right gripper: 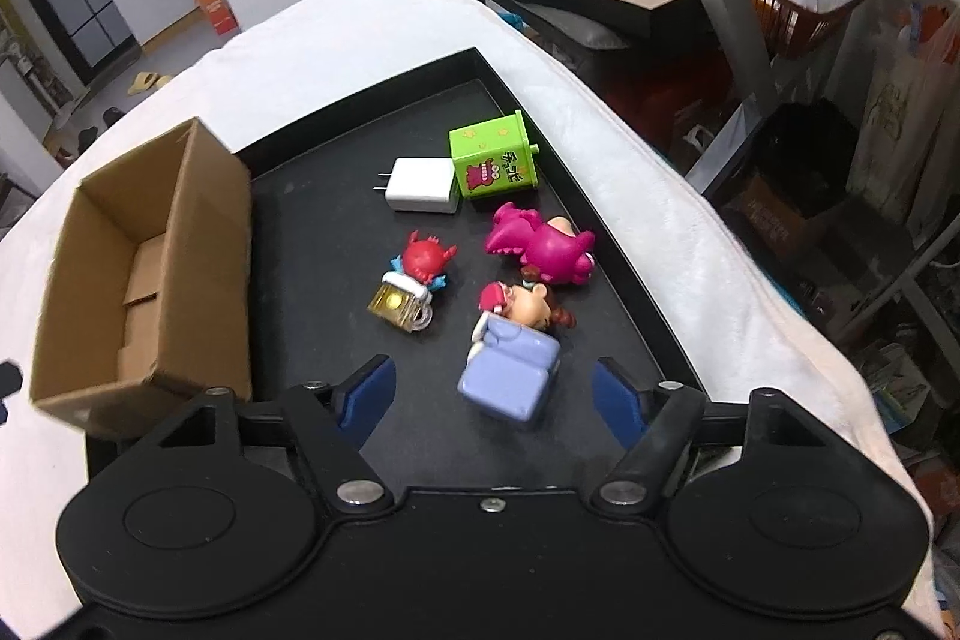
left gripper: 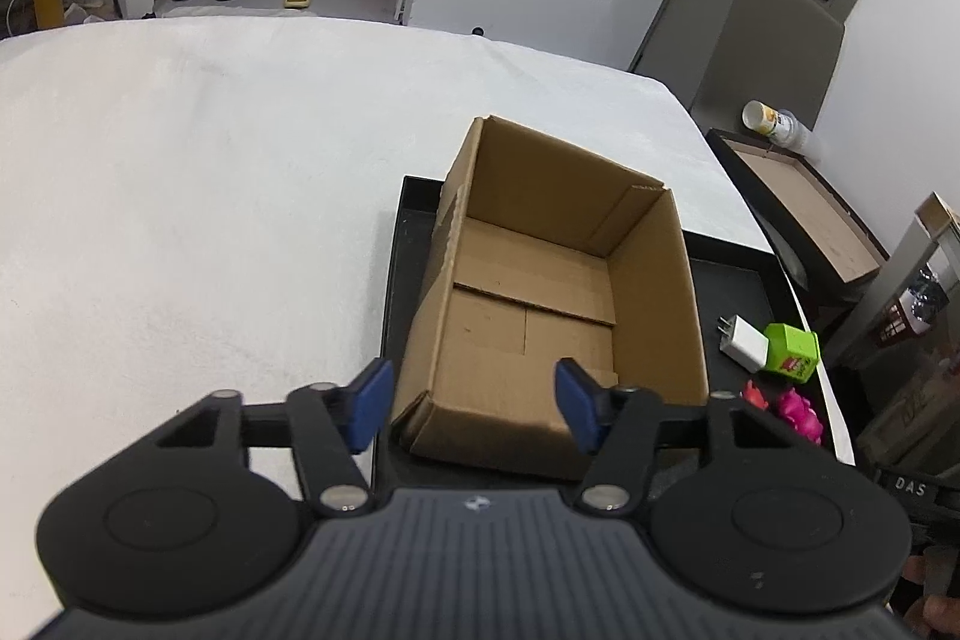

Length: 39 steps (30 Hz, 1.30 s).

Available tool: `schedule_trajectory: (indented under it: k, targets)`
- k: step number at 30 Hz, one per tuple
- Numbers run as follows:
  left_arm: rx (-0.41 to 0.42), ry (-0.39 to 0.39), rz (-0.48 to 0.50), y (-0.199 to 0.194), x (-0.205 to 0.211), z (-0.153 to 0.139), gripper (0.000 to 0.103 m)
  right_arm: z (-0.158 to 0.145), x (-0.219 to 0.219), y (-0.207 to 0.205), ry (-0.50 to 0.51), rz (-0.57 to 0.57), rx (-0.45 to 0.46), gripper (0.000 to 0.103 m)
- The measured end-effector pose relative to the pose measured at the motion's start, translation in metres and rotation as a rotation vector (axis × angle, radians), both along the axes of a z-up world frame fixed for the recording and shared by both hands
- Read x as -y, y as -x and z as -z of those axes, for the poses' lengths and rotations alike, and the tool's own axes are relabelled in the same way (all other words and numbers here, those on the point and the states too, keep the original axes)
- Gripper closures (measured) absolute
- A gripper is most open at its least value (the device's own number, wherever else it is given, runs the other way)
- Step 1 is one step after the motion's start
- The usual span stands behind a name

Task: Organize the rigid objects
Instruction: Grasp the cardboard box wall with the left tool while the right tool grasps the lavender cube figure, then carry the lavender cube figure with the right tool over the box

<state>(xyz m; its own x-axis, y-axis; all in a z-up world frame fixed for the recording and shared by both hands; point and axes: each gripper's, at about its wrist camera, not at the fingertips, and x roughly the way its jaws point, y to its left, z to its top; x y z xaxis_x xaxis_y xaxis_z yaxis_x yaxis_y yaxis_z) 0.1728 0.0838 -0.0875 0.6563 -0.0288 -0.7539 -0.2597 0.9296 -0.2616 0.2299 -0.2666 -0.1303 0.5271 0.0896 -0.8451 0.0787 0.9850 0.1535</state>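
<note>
Presently, both grippers hang above a black tray [right gripper: 336, 232] that lies on a white cloth-covered table [left gripper: 180, 190].

Left gripper [left gripper: 474, 403]: blue pads spread wide, nothing between them. It hangs over the near edge of an open cardboard box [left gripper: 540, 292], one pad outside the box's left wall, the other over its interior. The box stands on the left part of the tray and no objects are visible inside it.

Right gripper [right gripper: 493, 397]: blue pads spread apart, holding nothing. Just beyond and between them lies a figure in a lilac block [right gripper: 510, 370], its red-capped head pointing away.

Remaining items, all on the right part of the tray, outside the box:
- A red crab figure on a clear yellow mug [right gripper: 414, 289], left of the lilac figure.
- A magenta dinosaur toy [right gripper: 540, 247], lying on its side, far of the lilac figure and near the tray's right rim.
- A white plug charger [right gripper: 420, 185], prongs pointing left, touching or just beside a green cube toy [right gripper: 495, 160] at its right.

Off the table to the far right, a second black tray [left gripper: 804, 208] carries a tipped stack of cups [left gripper: 774, 122].
</note>
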Motion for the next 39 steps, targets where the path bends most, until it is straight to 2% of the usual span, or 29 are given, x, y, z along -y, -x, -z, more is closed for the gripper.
schedule_trajectory:
  k: [8,19,24,27,30,32,36,39]
  targets:
    - [-0.017,0.011,-0.01,-0.015,-0.005,0.012,0.062,0.019,0.0,-0.02,-0.01,0.041,-0.034,0.033]
    - [-0.061,0.029,-0.032,-0.029,-0.007,0.022,0.064,0.051,-0.002,-0.022,-0.012,0.077,-0.091,0.034]
    - [-0.076,-0.003,-0.025,-0.03,-0.003,0.023,0.071,0.056,-0.001,-0.026,-0.016,0.094,-0.082,0.034]
    - [-0.092,-0.025,-0.022,-0.032,-0.001,0.024,0.076,0.061,0.0,-0.025,-0.011,0.099,-0.092,0.046]
    - [-0.104,-0.019,-0.042,-0.033,-0.002,0.027,0.086,0.064,0.001,-0.022,-0.025,0.097,-0.098,0.059]
    - [-0.11,-0.013,-0.043,-0.032,-0.001,0.027,0.092,0.064,-0.001,-0.021,-0.01,0.088,-0.091,0.059]
    - [-0.104,-0.051,0.002,-0.026,0.01,0.028,0.093,0.063,0.001,-0.015,-0.02,0.088,-0.094,0.06]
    - [-0.103,-0.046,0.003,-0.021,0.016,0.028,0.093,0.061,0.002,-0.009,-0.033,0.087,-0.091,0.06]
